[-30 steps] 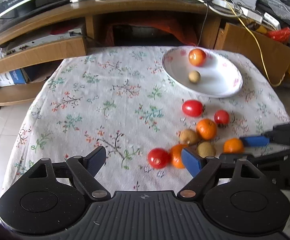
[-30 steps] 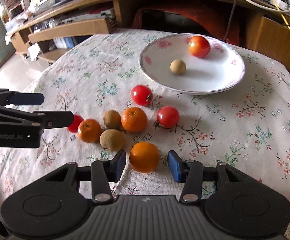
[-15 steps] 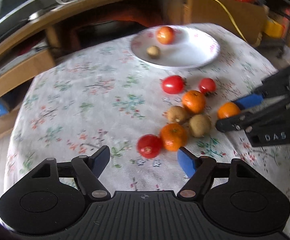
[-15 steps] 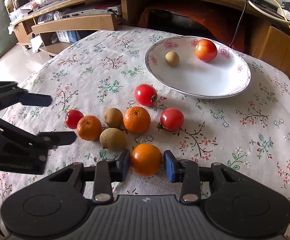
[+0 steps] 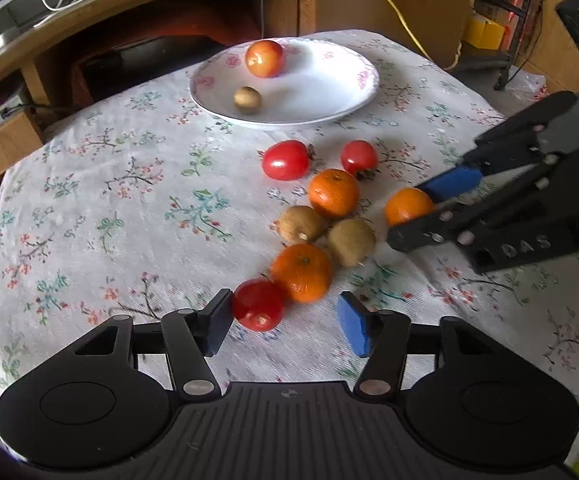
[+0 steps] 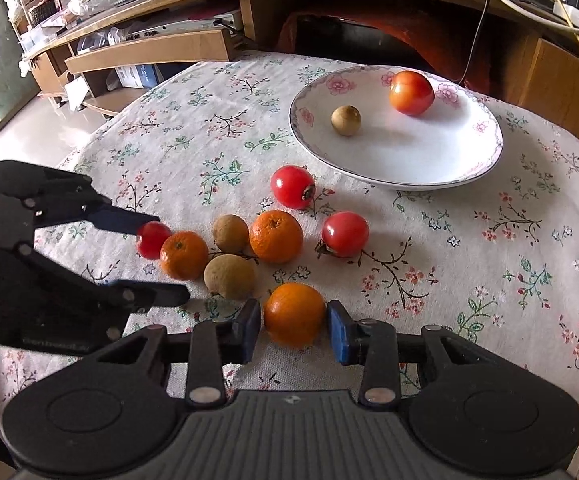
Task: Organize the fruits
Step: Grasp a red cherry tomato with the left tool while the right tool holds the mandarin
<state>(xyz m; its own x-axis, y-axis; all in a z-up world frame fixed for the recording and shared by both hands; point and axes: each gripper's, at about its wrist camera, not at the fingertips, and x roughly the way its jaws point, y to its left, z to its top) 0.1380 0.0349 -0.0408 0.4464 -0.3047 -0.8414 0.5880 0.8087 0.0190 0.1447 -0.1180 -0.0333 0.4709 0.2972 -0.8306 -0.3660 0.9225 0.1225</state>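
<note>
Here both grippers tilt down over the floral tablecloth [image 5: 129, 208]. The right gripper [image 6: 293, 330] is clamped on an orange [image 6: 294, 314]; its body reads "DAS". The left gripper [image 5: 285, 320] is closing, one pad against a small tomato [image 5: 257, 305], the other clear. Another orange [image 5: 301, 272] crowds that tomato. The plate [image 6: 469, 160] holds two fruits.

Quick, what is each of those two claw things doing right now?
Left gripper: jaws closing around a tomato and an orange, not yet gripping.
Right gripper: shut on another orange.
</note>
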